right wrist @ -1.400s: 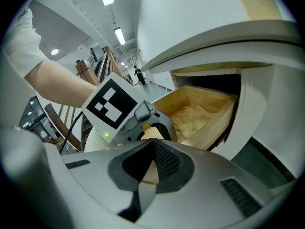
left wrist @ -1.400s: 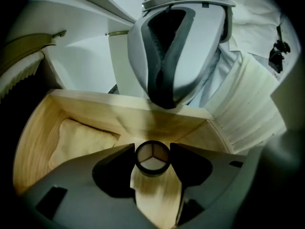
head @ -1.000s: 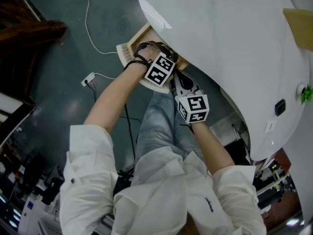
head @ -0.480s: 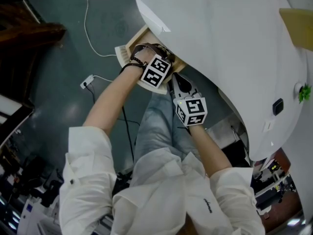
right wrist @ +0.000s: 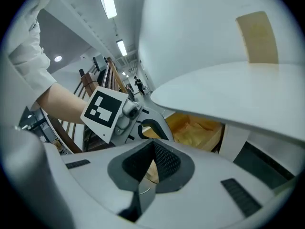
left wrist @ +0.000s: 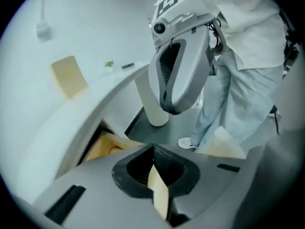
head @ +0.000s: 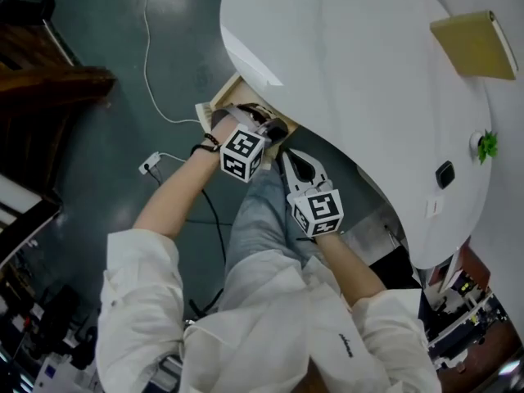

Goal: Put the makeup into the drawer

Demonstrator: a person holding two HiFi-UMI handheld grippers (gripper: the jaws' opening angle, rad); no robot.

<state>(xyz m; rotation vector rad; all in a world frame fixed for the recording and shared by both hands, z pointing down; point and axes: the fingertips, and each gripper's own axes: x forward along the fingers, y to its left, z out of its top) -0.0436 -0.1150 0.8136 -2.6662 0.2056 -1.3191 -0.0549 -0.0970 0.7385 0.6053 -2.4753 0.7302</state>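
The left gripper point(head: 277, 128) and right gripper point(head: 285, 156) are now lifted, closed and empty, from the open drawer point(head: 223, 98); the makeup is judged deposited.

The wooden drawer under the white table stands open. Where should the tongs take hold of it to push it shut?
Probably the pale front panel of the wooden drawer, on its upper rim, coming from above on the person's side. It sticks out past the white oval table, so that rim is free; the rest sits under the top.
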